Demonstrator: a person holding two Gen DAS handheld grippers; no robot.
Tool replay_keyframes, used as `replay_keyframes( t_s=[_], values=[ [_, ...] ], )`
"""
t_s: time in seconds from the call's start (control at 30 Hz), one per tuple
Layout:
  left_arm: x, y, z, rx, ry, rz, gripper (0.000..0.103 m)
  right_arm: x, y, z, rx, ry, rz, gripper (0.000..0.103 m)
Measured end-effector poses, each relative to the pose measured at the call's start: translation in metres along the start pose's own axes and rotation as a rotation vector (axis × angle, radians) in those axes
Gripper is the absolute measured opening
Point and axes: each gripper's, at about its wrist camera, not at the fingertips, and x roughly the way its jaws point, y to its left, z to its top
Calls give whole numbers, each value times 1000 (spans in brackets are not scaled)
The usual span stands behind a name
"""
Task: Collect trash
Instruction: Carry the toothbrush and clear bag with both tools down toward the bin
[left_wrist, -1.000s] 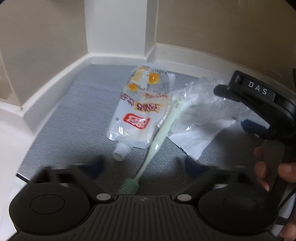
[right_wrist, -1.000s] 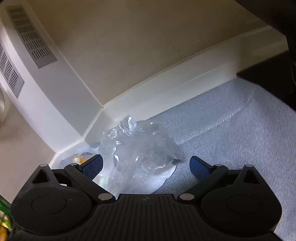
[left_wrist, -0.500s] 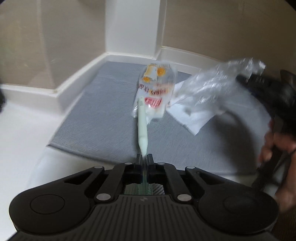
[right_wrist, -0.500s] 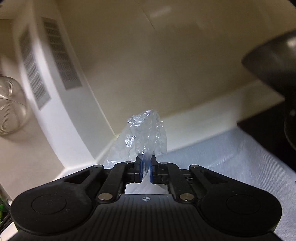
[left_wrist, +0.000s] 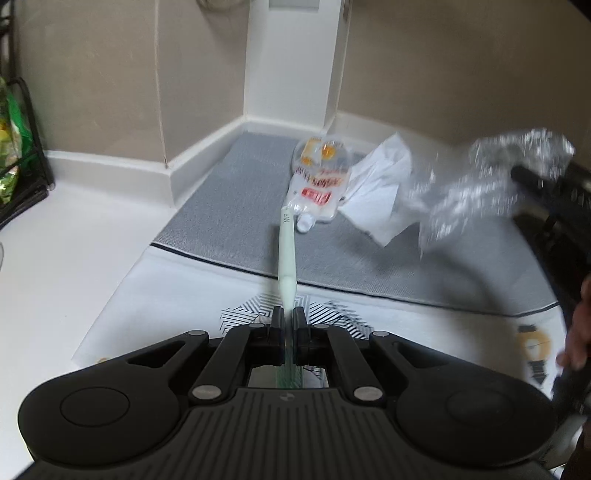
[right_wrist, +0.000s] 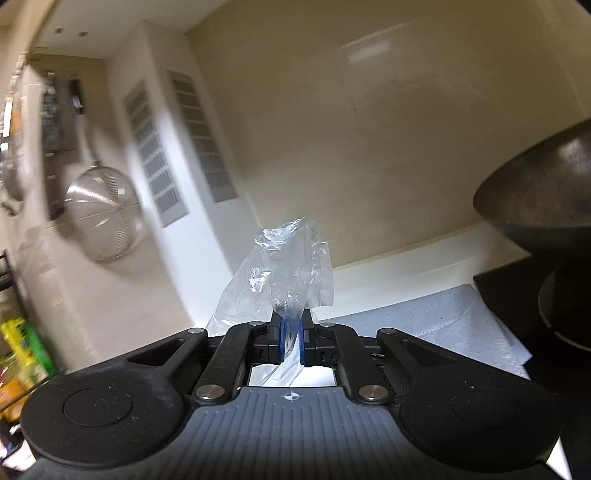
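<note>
the left gripper (left_wrist: 284, 325) is clamped on one pale green toothbrush (left_wrist: 286, 258), bristle end toward the camera, its handle pointing out over the near edge of the one grey mat (left_wrist: 236, 206). the right gripper (right_wrist: 291, 338) pinches one crumpled clear plastic bag (right_wrist: 284, 273), lifted off the counter; from the left wrist view that bag (left_wrist: 491, 184) shows blurred at the right. two pieces of trash lie on the far part of the mat: one printed spout pouch (left_wrist: 319, 181) and, touching its right side, one white paper sheet (left_wrist: 380, 192). one wire strainer (right_wrist: 103, 218) hangs at left.
</note>
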Motion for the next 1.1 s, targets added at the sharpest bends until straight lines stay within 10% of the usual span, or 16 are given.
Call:
replay_keyframes(
  t_s=[0.57, 1.1],
  values=[
    [-131, 5, -87, -77, -110, 51, 3, -151, 25, -23, -189, 113, 227, 8],
    [-189, 15, -201, -76, -42, 42, 3, -243, 39, -107, -372, 384, 297, 8]
  ],
)
